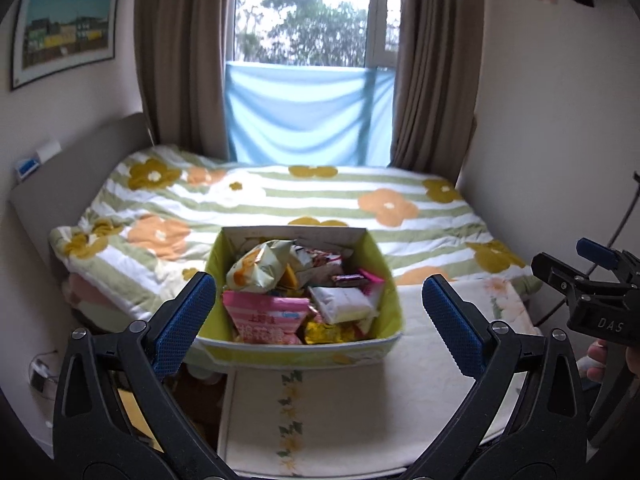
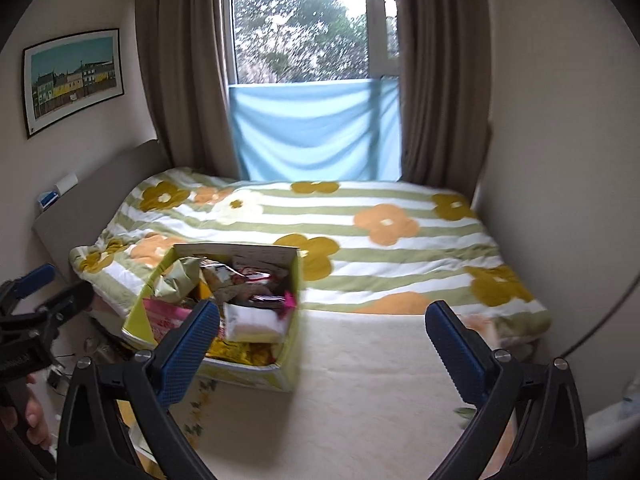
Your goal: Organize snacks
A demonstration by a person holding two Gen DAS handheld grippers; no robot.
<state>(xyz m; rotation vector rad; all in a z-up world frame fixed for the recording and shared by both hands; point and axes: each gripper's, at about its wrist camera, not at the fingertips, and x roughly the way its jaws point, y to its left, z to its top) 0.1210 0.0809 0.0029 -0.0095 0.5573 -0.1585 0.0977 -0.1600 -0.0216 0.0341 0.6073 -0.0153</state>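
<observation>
Left tool (image 1: 318,318): wide, empty, level at snack box (image 1: 224,258) | right tool (image 2: 322,342): wide, empty, alongside

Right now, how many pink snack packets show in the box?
2. A large pink striped bag lies at the front left of the green box; a smaller pink packet leans against its right wall. Others may be buried.

Small bedroom with off-white walls. Upper centre: daylit window (image 1: 312,12) flanked by brown curtains (image 1: 180,52), pale blue cloth (image 1: 308,120) across its lower part. Upper left: framed townscape picture (image 1: 64,32). Centre: bed under green-striped floral quilt (image 1: 280,200), grey headboard (image 1: 80,160) at left.
</observation>
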